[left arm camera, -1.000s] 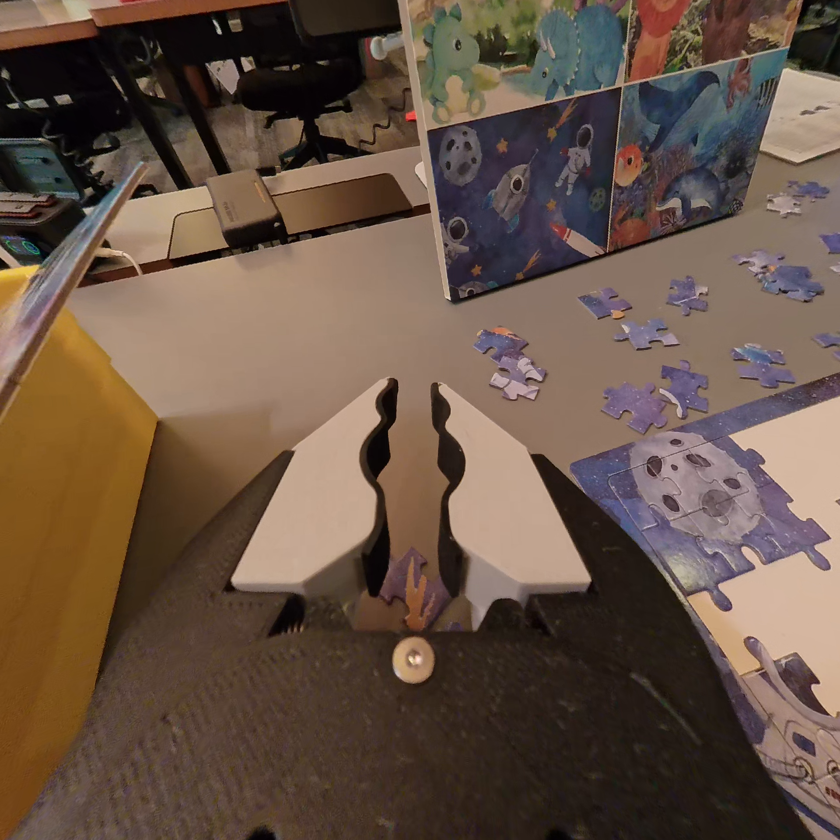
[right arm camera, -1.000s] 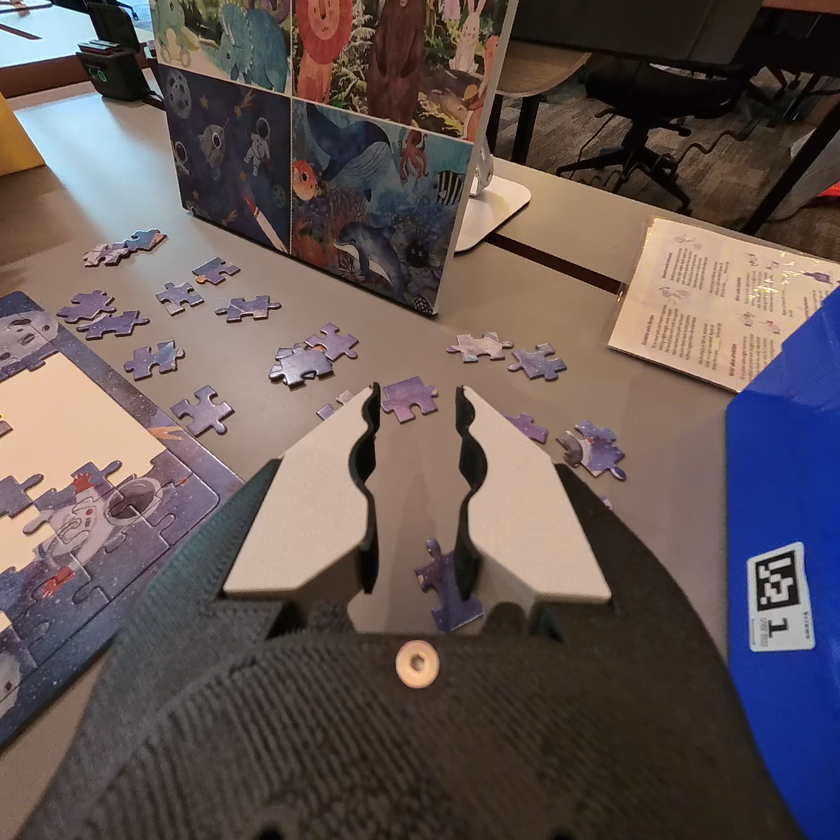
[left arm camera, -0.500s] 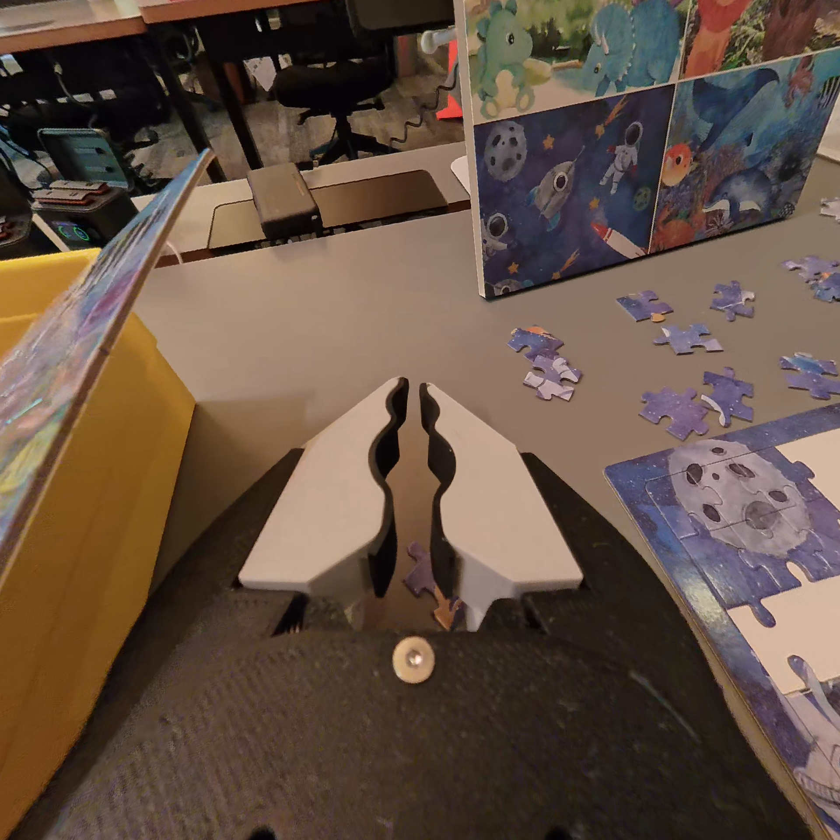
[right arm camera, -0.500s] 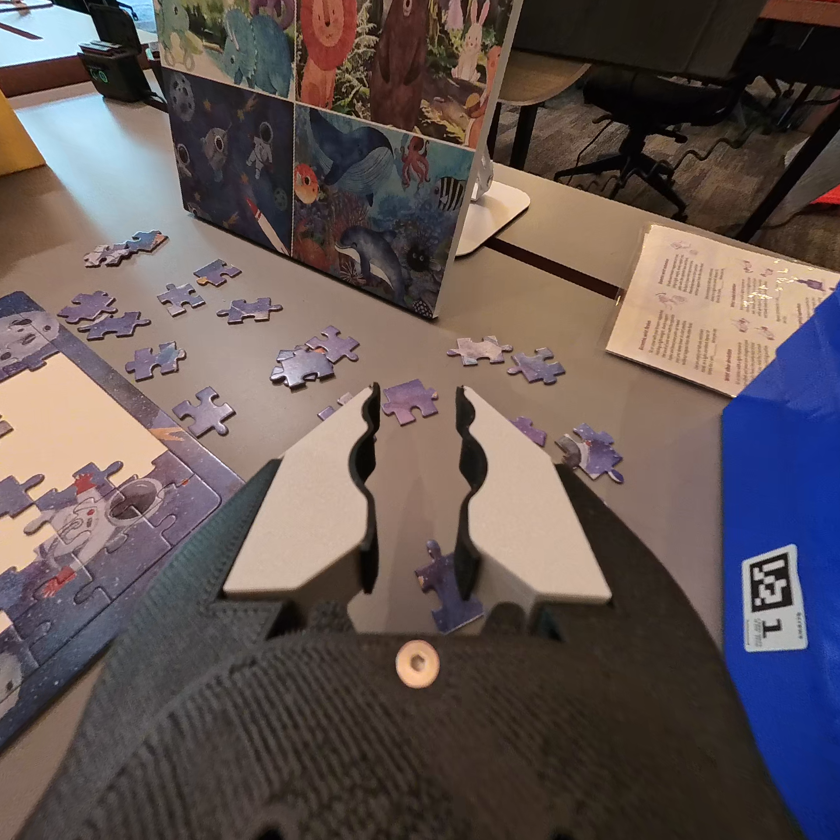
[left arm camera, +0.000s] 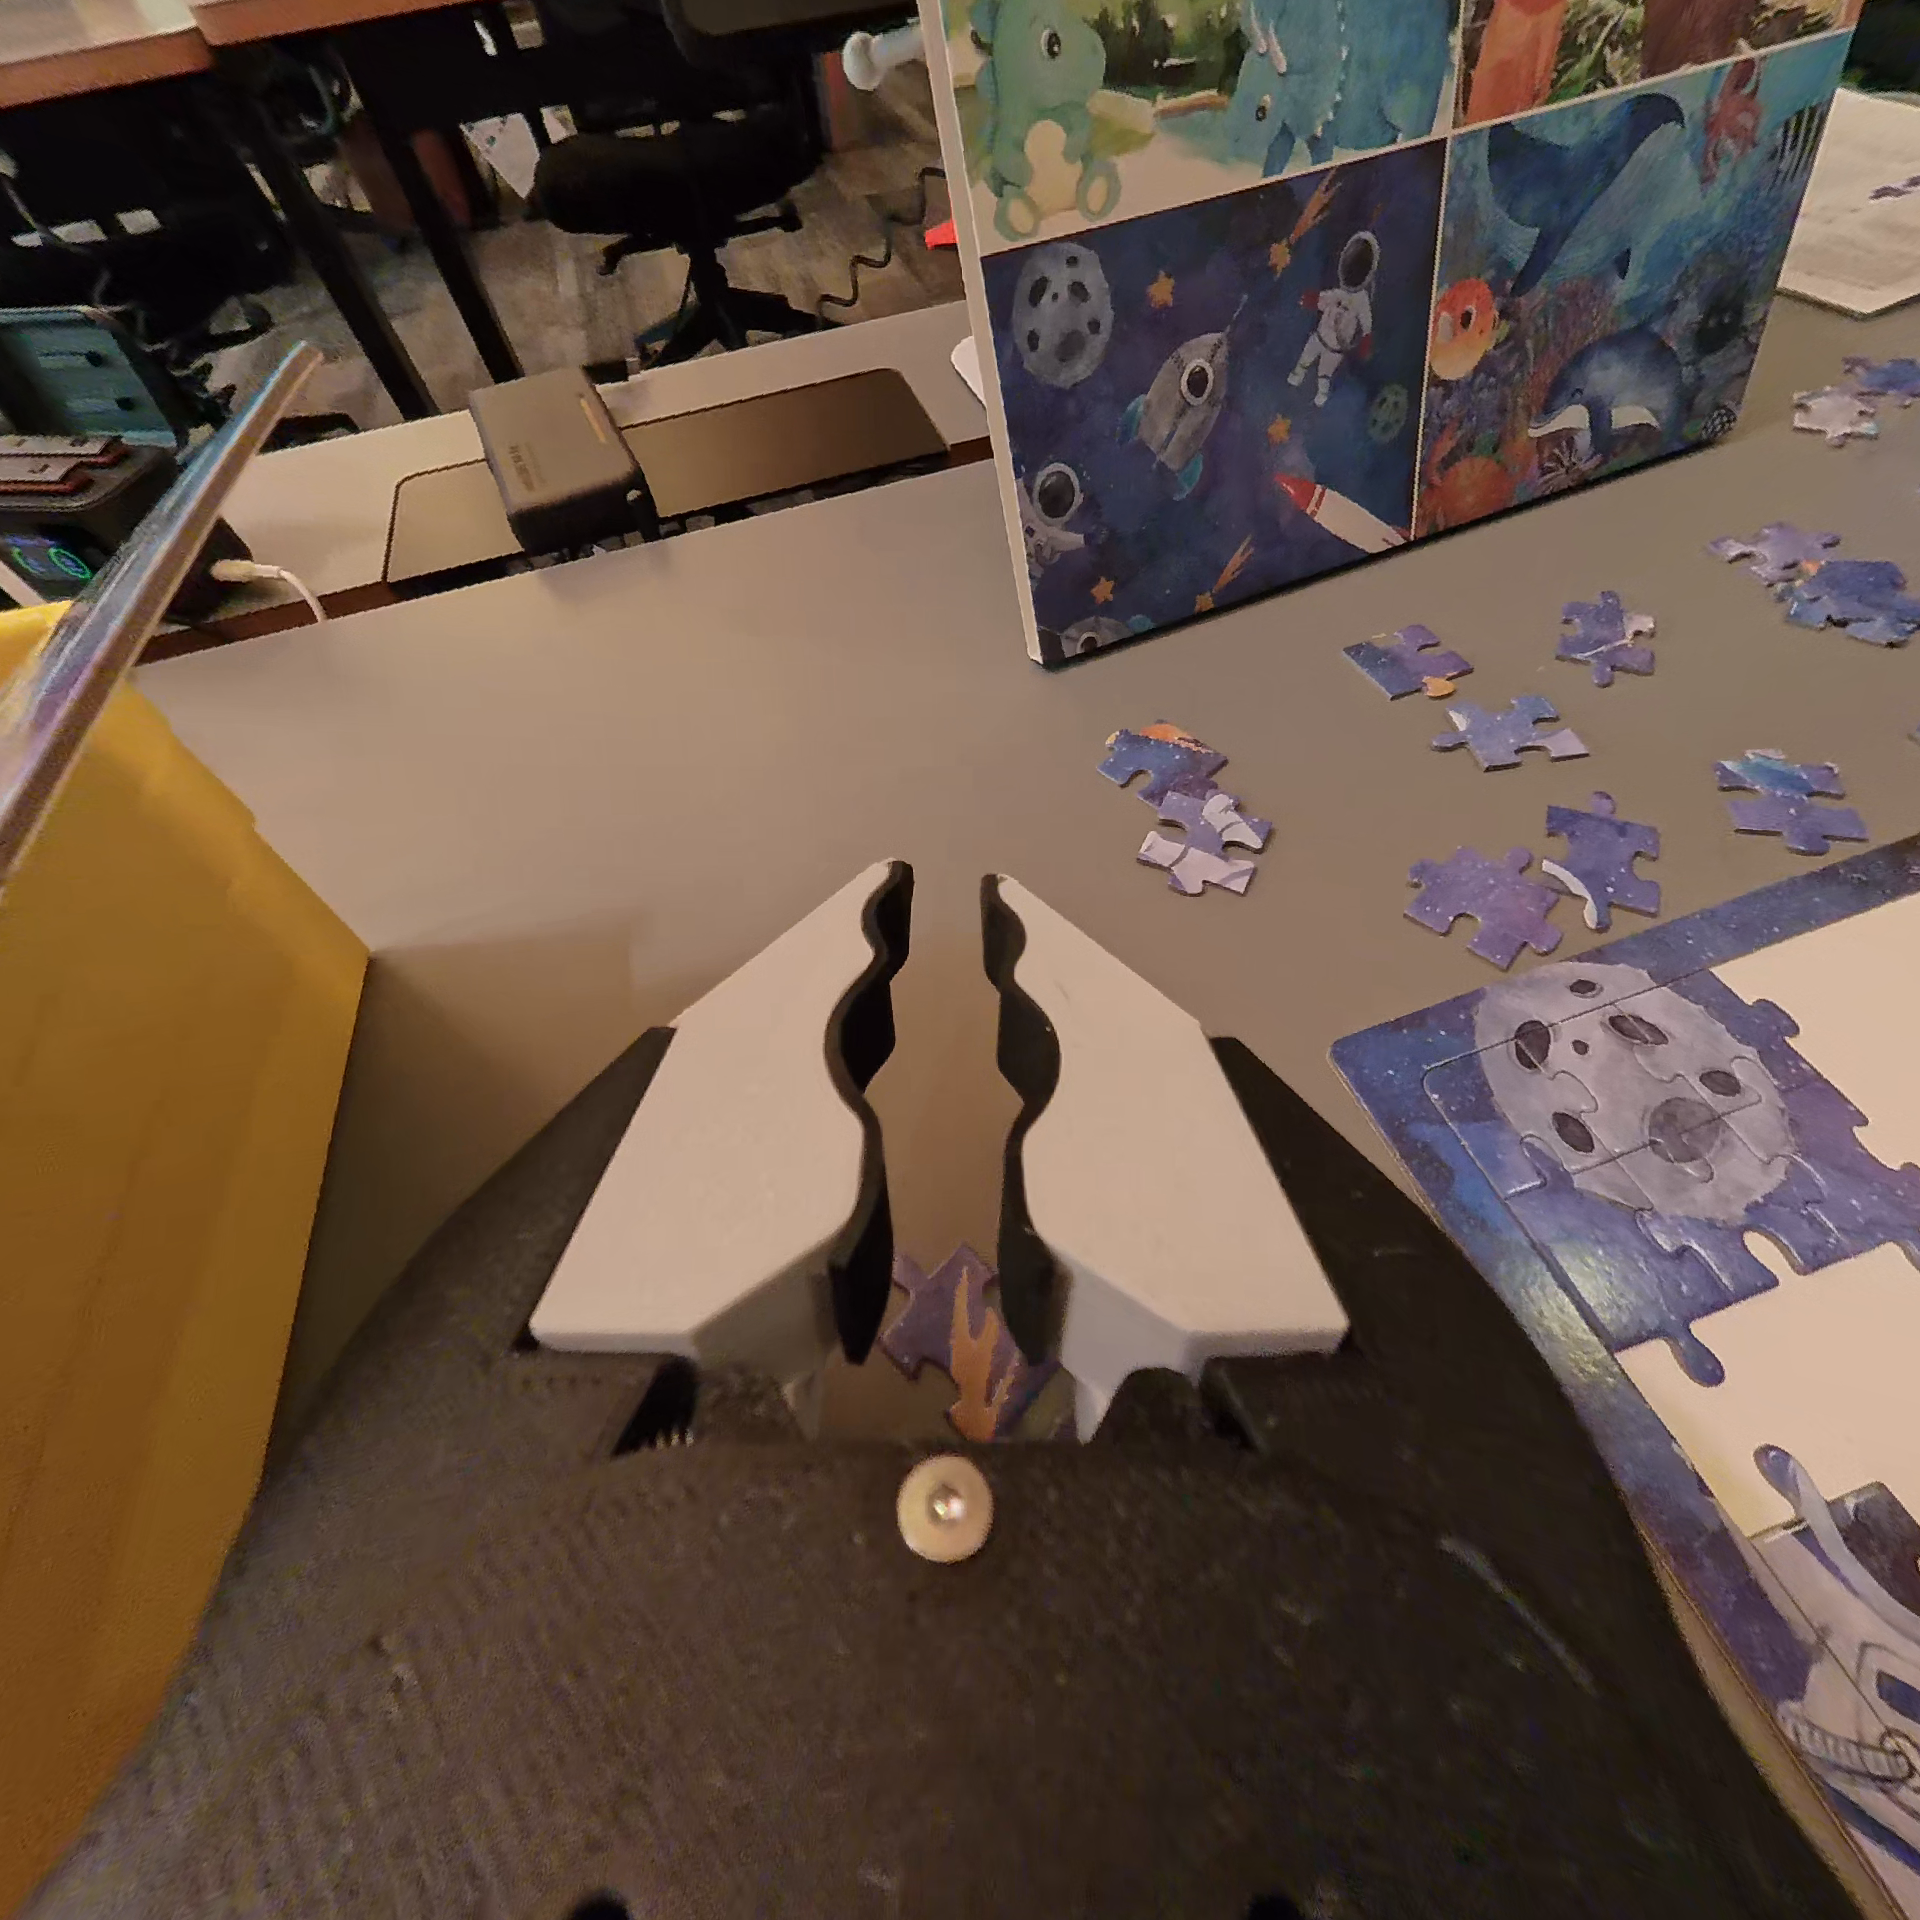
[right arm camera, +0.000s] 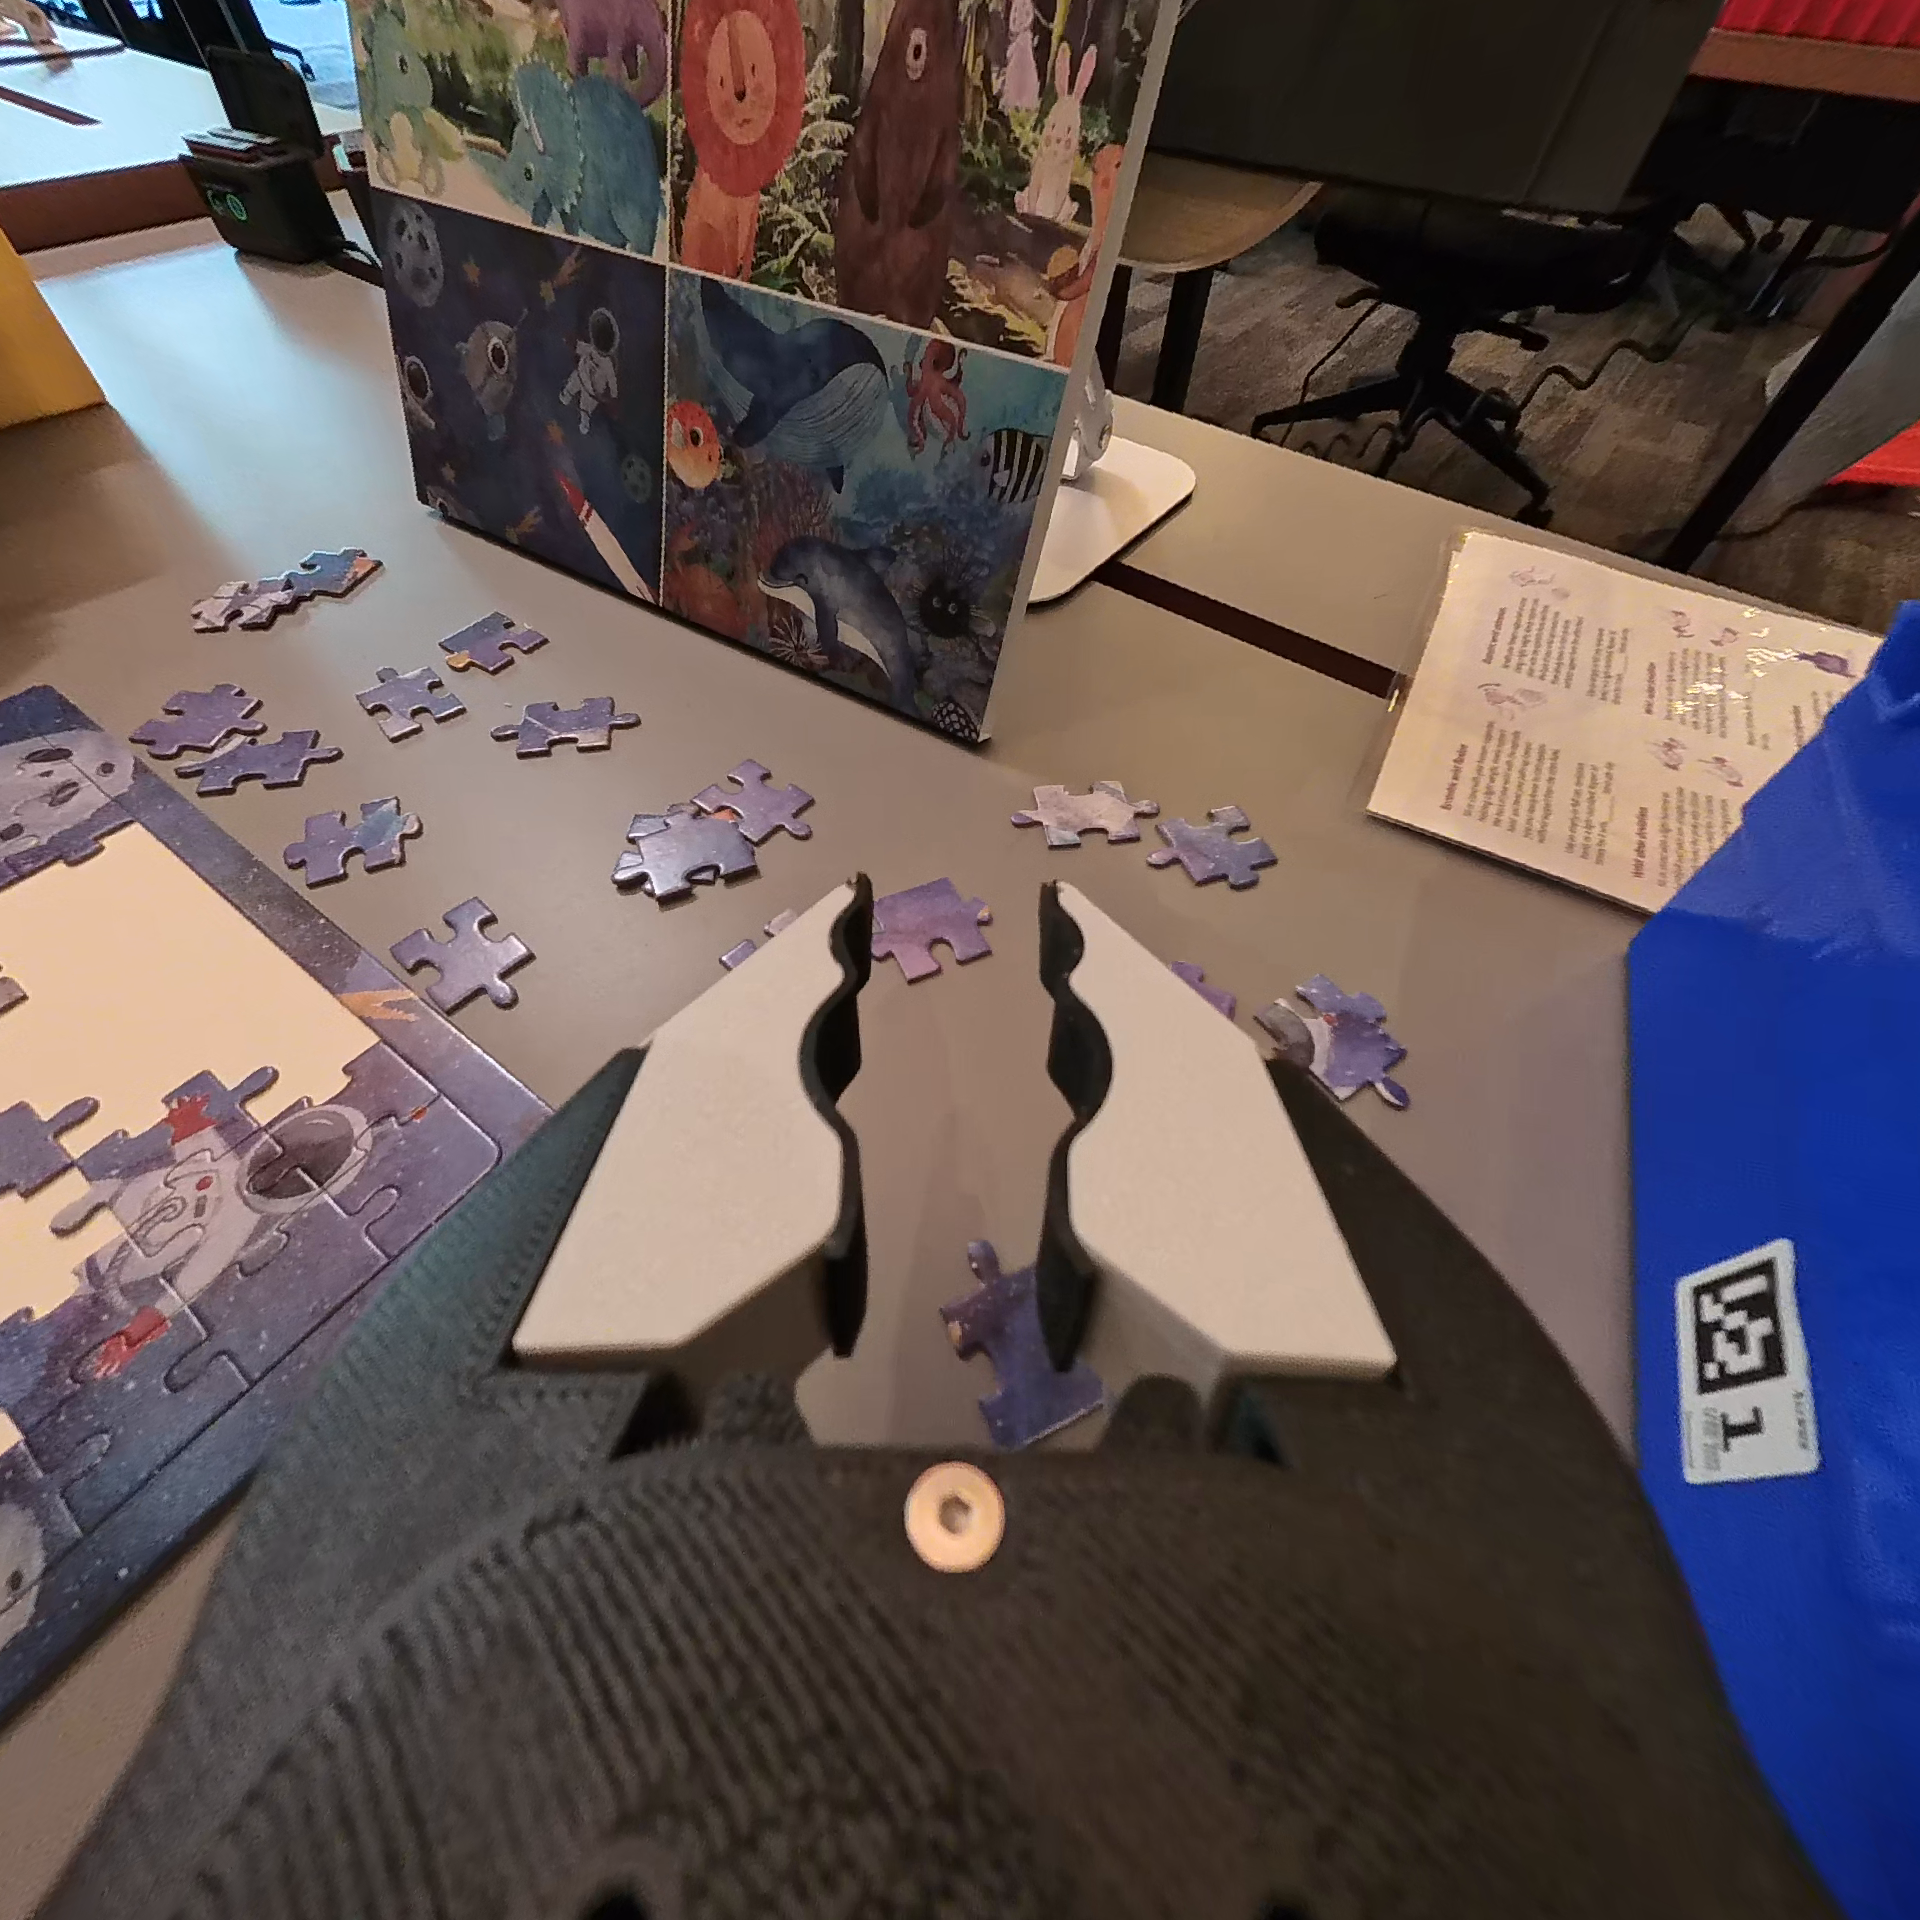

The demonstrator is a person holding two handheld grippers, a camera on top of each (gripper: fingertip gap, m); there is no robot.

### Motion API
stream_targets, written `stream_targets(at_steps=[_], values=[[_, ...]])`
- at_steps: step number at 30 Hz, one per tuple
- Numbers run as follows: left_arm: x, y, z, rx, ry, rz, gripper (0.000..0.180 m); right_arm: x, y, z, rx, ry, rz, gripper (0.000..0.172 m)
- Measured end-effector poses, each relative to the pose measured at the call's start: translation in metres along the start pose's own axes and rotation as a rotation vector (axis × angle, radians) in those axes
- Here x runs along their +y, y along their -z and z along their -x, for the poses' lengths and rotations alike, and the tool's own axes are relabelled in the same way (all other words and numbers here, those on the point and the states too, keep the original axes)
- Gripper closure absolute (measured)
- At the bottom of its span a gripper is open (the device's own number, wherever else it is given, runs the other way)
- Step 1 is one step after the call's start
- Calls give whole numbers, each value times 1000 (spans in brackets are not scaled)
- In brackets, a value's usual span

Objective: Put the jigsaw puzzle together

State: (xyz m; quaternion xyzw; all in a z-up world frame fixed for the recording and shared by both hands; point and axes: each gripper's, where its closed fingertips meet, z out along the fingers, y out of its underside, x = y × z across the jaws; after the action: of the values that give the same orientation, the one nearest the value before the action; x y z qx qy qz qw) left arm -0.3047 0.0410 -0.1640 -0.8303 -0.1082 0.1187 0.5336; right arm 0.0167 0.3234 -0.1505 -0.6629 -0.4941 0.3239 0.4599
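My left gripper [left arm camera: 948, 871] hovers over bare grey table [left arm camera: 727, 779], open by a narrow gap with nothing between the fingertips. A blue puzzle piece with an orange streak [left arm camera: 966, 1340] lies on the table under the finger bases. The partly filled space puzzle board [left arm camera: 1662, 1143] is to its right. My right gripper [right arm camera: 954, 888] is open wider and grips nothing. A purple piece [right arm camera: 930, 925] lies on the table just past its tips, and a dark blue piece [right arm camera: 1023, 1351] lies under its right finger. The board also shows in the right wrist view [right arm camera: 208, 1143], to that gripper's left.
A picture box [left arm camera: 1351, 312] stands upright at the back, also in the right wrist view [right arm camera: 727, 416]. Several loose pieces [left arm camera: 1195, 821] [right arm camera: 686, 847] are scattered before it. A yellow bin [left arm camera: 156, 1143] with a leaning board [left arm camera: 145, 603] stands left. A blue object with a marker tag [right arm camera: 1787, 1143] and a laminated sheet [right arm camera: 1621, 727] lie right. The gap from one gripper's tips to the other's is roughly 45 centimetres. The left gripper is farther from the purple piece [right arm camera: 930, 925], some 40 centimetres, than the right, some 9 centimetres.
My left gripper swung left and back again. Its jaws closed almost fully with nothing between the tips, then opened to a narrow gap. The right gripper has barely moved.
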Motion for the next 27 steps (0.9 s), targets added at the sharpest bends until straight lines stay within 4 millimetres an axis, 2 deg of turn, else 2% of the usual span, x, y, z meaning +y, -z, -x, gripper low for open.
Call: stream_targets(at_steps=[27], values=[[3,-3,-8,32,-14,16,163,7,-4,0,-3,-3,28,140]])
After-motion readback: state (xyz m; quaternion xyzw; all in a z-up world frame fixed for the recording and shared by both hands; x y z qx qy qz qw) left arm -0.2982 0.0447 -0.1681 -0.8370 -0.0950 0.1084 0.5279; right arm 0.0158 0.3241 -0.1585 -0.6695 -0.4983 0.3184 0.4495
